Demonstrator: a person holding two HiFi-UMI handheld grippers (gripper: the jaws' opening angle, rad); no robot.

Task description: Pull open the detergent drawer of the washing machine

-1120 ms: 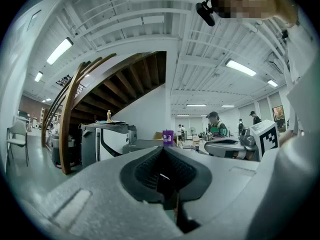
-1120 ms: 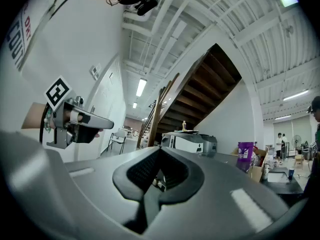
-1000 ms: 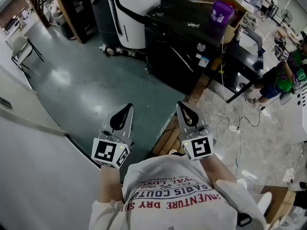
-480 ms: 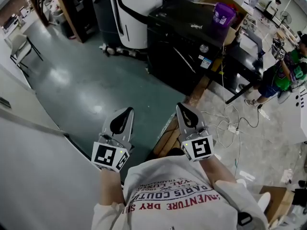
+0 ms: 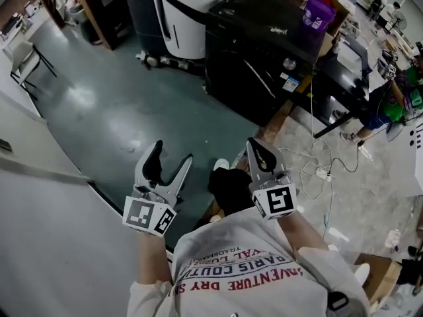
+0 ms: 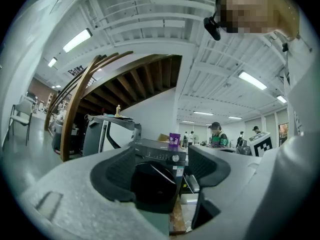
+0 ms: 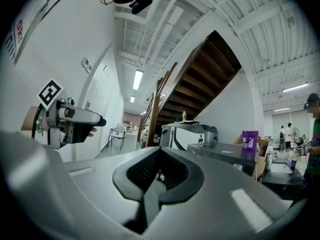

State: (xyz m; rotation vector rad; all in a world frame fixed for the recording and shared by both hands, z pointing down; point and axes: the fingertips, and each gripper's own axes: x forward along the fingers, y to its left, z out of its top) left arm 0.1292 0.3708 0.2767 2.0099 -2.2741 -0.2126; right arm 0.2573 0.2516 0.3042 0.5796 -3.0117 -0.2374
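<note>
Head view. Workshop hall with a green-grey floor (image 5: 99,117) that meets pale tiling on the right.
- The black washing machine (image 5: 261,65) stands at the far edge of the green floor, well apart from both grippers.
- A purple container (image 5: 319,12) sits at the back right corner of its top.
- The detergent drawer cannot be told apart from the dark front panel here.
- A white and black appliance (image 5: 188,12) stands just beside the machine's left side. A chair (image 5: 26,58) stands at the floor's far left edge, and cables (image 5: 317,170) lie on the tiling.
- The left gripper (image 5: 172,156) is held low in front of the person, its jaws spread in a V with bare floor between them.
- The right gripper (image 5: 259,148) is beside it with its jaws together.

Left gripper view.
- The left gripper (image 6: 161,166) has its jaws opening, and nothing is held between them.
- The washing machine (image 6: 150,189) shows far off through the gap, front towards the camera, with the purple container (image 6: 174,139) on top.
- A wooden staircase (image 6: 125,79) rises behind it. The right gripper's marker cube (image 6: 263,143) shows at the right.

Right gripper view.
- The right gripper (image 7: 159,171) has its pads pressed tip to tip, with nothing clamped between them.
- The left gripper (image 7: 67,119) shows at the left edge.
- The washing machine's top (image 7: 220,151) lies off to the right, well apart.
</note>
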